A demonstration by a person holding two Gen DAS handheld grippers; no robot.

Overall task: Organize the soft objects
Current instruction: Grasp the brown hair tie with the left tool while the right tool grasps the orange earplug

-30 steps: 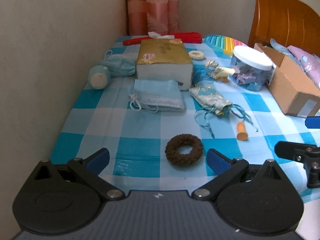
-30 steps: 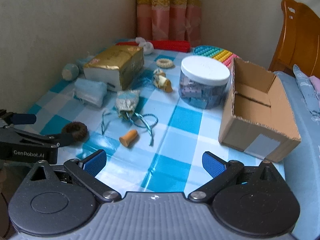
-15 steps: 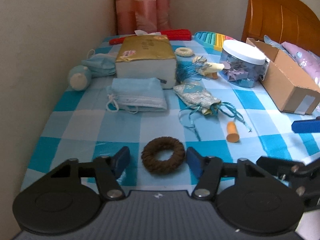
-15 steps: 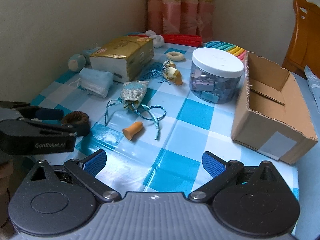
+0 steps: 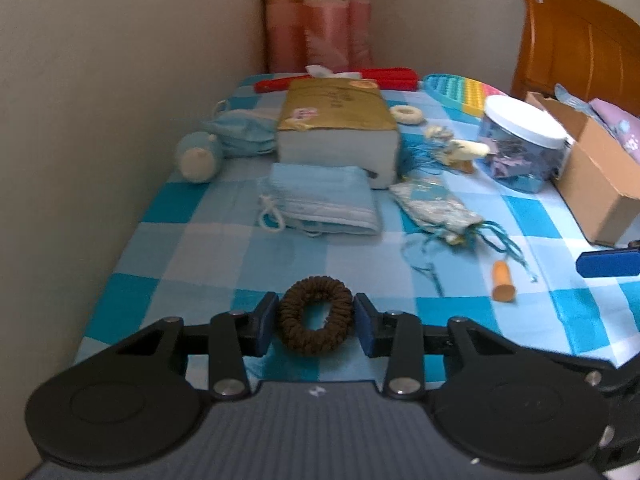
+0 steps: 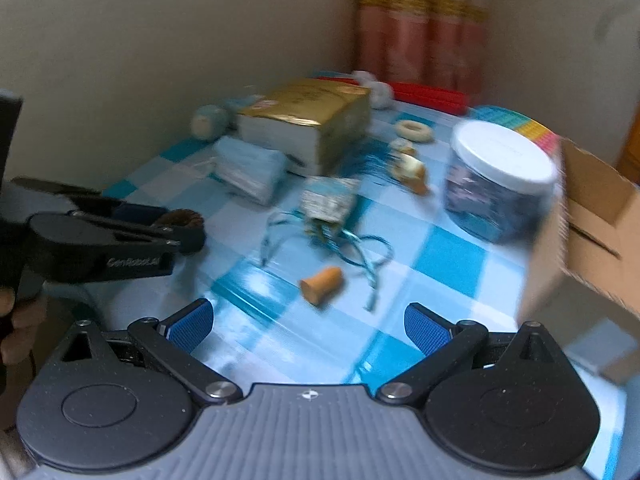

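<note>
Fingers (image 5: 267, 322) of the left gripper (image 5: 316, 324) clench the brown knitted hair ring (image 5: 316, 320); squashy, it may slip. Right gripper (image 6: 308, 326) gapes, empty, nearer the brown cardboard box (image 6: 592, 216).

Cardboard box (image 6: 592, 216) blurred, cut off rightward

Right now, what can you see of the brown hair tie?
The hair tie is a dark brown ring of ribbed, knitted-looking fabric with an open centre. It is squeezed slightly oval, sitting near the front edge of the checked tablecloth. The left gripper is shut on it, a blue pad pressing each side. In the right wrist view only its top edge shows past the gripper's fingers.
</note>
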